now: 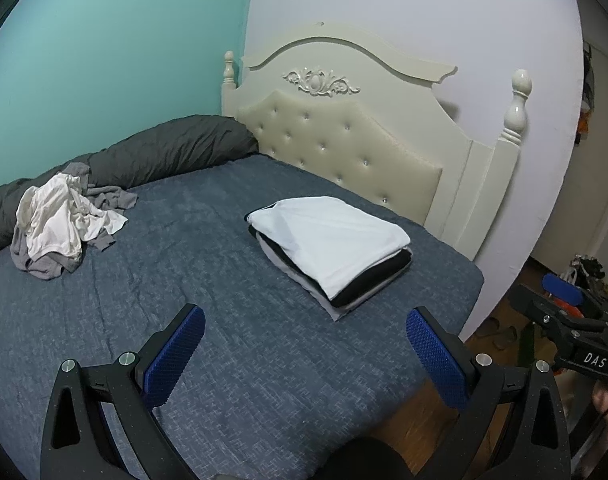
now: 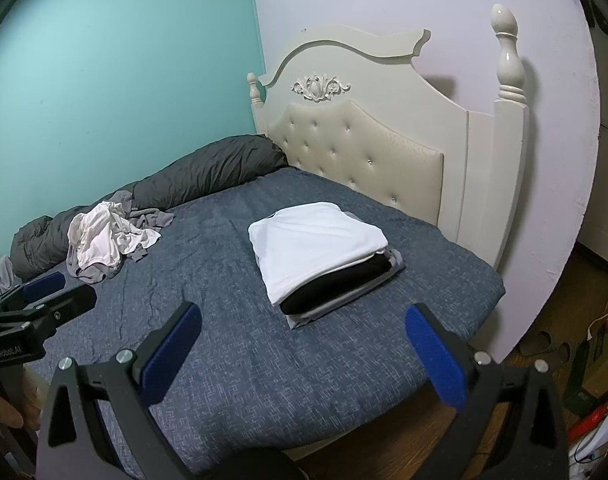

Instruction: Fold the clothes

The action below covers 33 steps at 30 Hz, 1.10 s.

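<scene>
A neat stack of folded clothes (image 1: 330,246), white on top with black and grey below, lies on the blue bed (image 1: 224,288) near the headboard; it also shows in the right wrist view (image 2: 320,252). A crumpled pile of white and grey clothes (image 1: 64,224) lies at the far left by the dark duvet, also in the right wrist view (image 2: 112,236). My left gripper (image 1: 304,332) is open and empty, above the bed's near edge, short of the stack. My right gripper (image 2: 304,328) is open and empty, beside it to the right.
A rolled dark grey duvet (image 1: 164,152) runs along the teal wall. A cream tufted headboard (image 1: 344,140) with posts stands behind the stack. Wooden floor with slippers (image 2: 544,344), boxes and clutter (image 2: 600,360) lies right of the bed.
</scene>
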Motion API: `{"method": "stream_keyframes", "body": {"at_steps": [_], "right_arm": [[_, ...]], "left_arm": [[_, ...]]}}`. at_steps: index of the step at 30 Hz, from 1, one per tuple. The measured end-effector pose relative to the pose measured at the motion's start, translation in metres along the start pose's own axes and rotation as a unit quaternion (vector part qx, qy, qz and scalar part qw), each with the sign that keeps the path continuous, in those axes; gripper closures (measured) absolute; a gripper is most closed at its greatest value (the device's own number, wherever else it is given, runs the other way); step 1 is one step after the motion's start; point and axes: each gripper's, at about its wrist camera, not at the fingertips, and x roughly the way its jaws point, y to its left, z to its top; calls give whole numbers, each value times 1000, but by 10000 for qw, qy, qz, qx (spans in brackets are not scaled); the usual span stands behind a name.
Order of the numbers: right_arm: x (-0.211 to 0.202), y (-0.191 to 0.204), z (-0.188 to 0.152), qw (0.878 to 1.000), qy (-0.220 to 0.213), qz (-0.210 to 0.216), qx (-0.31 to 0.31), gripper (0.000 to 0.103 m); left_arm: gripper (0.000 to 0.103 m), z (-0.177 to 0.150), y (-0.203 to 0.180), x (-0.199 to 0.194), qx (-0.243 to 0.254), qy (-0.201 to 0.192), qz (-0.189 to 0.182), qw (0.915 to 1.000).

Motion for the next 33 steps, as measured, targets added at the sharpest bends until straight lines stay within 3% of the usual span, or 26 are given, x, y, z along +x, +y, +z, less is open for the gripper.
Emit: {"method": "stream_keyframes", "body": {"at_steps": [33], "right_arm": [[2,-1,-4,10000,55,46,62,0]], "left_arm": [[0,-4,1,2,-70,73,-66,9999]]}}
